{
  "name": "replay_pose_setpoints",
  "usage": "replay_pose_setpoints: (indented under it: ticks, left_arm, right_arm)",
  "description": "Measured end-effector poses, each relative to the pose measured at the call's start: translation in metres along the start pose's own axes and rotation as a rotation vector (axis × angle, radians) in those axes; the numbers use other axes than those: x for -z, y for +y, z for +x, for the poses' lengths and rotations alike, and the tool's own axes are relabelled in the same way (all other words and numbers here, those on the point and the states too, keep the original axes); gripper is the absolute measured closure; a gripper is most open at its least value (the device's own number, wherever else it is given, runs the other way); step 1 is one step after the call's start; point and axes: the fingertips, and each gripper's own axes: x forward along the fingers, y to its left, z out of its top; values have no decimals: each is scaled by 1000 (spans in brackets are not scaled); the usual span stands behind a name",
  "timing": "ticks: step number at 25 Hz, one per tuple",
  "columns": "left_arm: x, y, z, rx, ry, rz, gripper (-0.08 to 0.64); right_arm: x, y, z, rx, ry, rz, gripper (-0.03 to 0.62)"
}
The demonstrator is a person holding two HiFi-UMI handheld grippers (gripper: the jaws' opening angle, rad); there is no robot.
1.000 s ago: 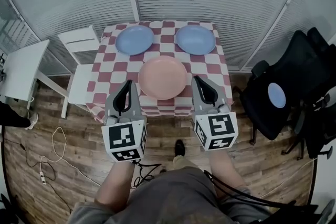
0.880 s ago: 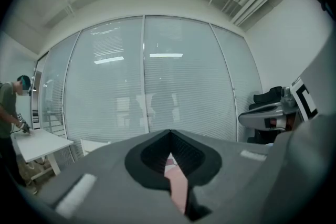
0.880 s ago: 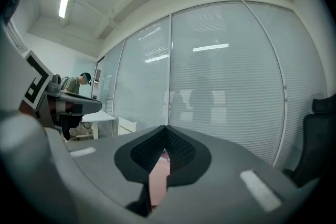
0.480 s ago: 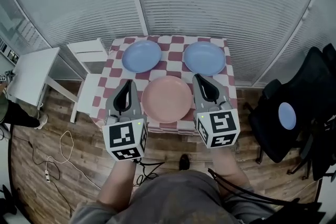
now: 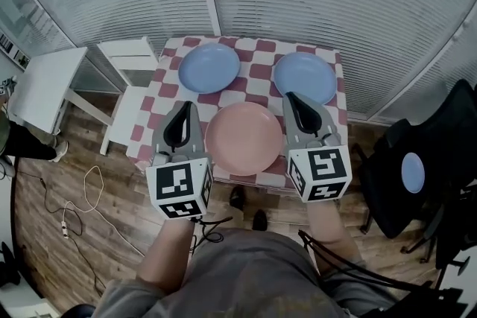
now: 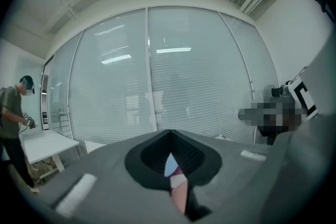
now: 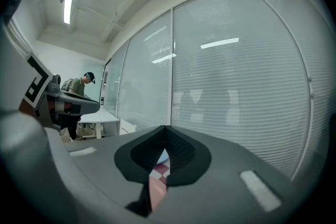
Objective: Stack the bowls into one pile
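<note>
left gripper (image 5: 184,108): just left of pink bowl (image 5: 244,138), jaws together, empty | left blue bowl (image 5: 209,68): beyond pink bowl, leftward | right gripper (image 5: 292,96): just right of pink bowl, jaws together, empty | right blue bowl (image 5: 304,78): beyond pink bowl, rightward | three bowls apart

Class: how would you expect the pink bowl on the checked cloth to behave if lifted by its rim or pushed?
The pink bowl looks wide and shallow with a clean round rim: probably stiff, unlikely to tip. Its smooth finish suggests a rim pinch might slip. Pushed, it would likely slide, perhaps rucking the checked cloth.
</note>
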Motion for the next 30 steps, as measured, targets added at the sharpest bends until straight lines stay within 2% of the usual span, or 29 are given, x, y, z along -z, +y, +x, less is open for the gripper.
replay_pose_setpoints:
  ticks: [6, 13, 16, 21, 26, 30]
  left_arm:
    - [47, 16, 33, 4, 106, -30, 560]
    - [112, 14, 59, 29, 233, -67, 546]
    - [144, 12, 64, 30, 305, -83, 505]
    - [192, 8, 63, 32, 416, -106, 483]
    - [232, 8, 64, 16, 479, -114, 471]
    - [255, 5, 60, 10, 531, -120, 468]
  right_arm:
    - [34, -4, 31, 7, 83, 16, 566]
    - [102, -16, 47, 29, 227, 61, 541]
    - [137, -17, 48, 29, 301, 84, 511]
    - [197, -12, 42, 17, 435, 124, 463]
    - [242, -7, 36, 23, 503, 148, 457]
    - [262, -7, 28, 28, 552, 145, 457]
